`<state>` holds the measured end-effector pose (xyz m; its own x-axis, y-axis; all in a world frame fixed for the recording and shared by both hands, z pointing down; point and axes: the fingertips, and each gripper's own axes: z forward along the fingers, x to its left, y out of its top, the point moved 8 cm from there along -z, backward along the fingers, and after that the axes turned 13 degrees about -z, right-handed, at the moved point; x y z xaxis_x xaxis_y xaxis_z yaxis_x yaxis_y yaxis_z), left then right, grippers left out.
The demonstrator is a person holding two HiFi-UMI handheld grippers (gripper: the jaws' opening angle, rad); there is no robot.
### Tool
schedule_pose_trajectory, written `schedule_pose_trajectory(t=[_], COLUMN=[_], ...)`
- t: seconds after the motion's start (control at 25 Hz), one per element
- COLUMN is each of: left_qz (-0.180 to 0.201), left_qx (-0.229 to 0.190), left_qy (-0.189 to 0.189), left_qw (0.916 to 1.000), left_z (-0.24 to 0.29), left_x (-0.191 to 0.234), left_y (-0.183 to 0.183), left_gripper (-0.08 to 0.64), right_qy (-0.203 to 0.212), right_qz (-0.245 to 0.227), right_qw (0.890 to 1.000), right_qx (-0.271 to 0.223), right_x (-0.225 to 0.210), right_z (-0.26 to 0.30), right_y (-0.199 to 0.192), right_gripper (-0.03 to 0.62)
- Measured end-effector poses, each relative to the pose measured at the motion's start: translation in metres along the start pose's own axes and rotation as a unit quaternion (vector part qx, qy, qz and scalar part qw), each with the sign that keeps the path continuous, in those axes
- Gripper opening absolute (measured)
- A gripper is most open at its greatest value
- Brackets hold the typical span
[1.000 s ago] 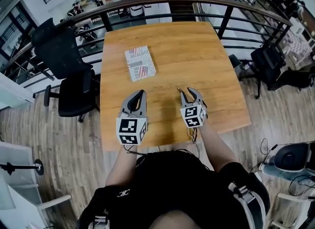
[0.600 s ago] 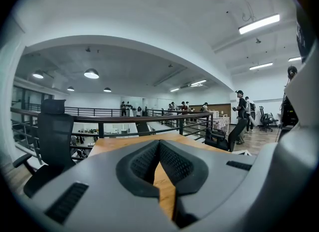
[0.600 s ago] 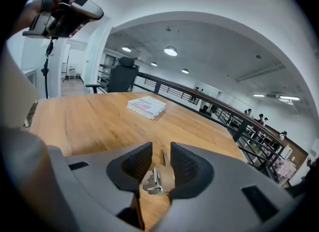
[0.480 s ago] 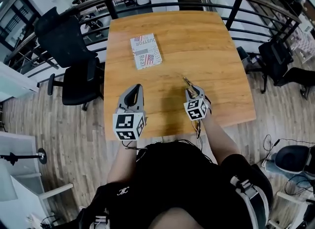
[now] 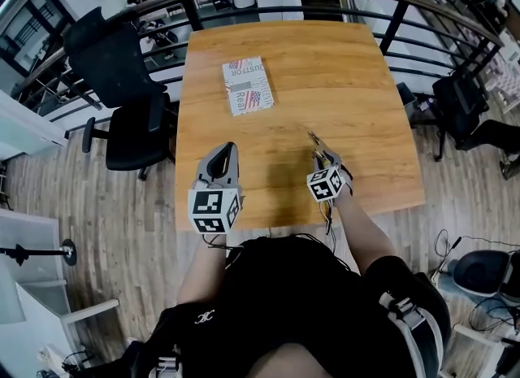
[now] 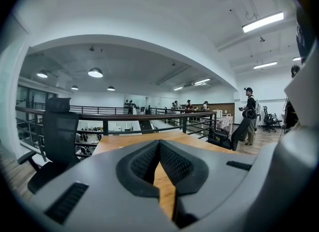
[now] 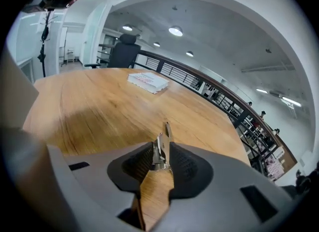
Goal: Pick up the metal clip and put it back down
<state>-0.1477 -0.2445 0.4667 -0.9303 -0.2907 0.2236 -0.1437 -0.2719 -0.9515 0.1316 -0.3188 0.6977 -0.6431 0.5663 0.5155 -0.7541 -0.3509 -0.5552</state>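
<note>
The right gripper (image 5: 325, 157) was clenched on the metal clip (image 5: 314, 136), its jaws having just nipped a shade tighter. The clip's thin end poked out past the tips, low over the near right of the worktop (image 5: 325, 67); whether it touched, I couldn't tell. The left gripper (image 5: 228, 150) sat closed and empty, near left. The clip looked light, stiff and slick, so a hold across its flat sides seemed safest against twisting.
</note>
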Motion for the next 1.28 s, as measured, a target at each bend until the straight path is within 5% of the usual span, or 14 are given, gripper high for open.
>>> schedule_pose_trajectory(t=[0.4,0.72,1.04,1.28], left_qz=[-0.006,-0.014,-0.019,-0.012], left_qx=[-0.003,-0.006,-0.013,-0.009], left_qy=[-0.005,-0.02,-0.054,-0.082], left_qw=[1.0,0.9997,0.9983,0.9965], left_z=[0.005,0.01,0.024,0.035], left_x=[0.007,0.009,0.0,-0.016], left_y=[0.002,0.006,0.016,0.018], left_gripper=[0.012,0.012,0.012,0.012], right_qy=[-0.049,-0.077,-0.146,-0.227], right_qz=[-0.074,-0.077,-0.088,-0.098], right_qw=[0.996,0.994,0.984,0.961], right_qx=[0.027,0.024,-0.047,-0.121], right_x=[0.001,-0.015,-0.055,-0.096], right_z=[-0.001,-0.014,-0.052,-0.103], right_y=[0.003,0.012,0.052,0.092], right_gripper=[0.042,0.018,0.018,0.018])
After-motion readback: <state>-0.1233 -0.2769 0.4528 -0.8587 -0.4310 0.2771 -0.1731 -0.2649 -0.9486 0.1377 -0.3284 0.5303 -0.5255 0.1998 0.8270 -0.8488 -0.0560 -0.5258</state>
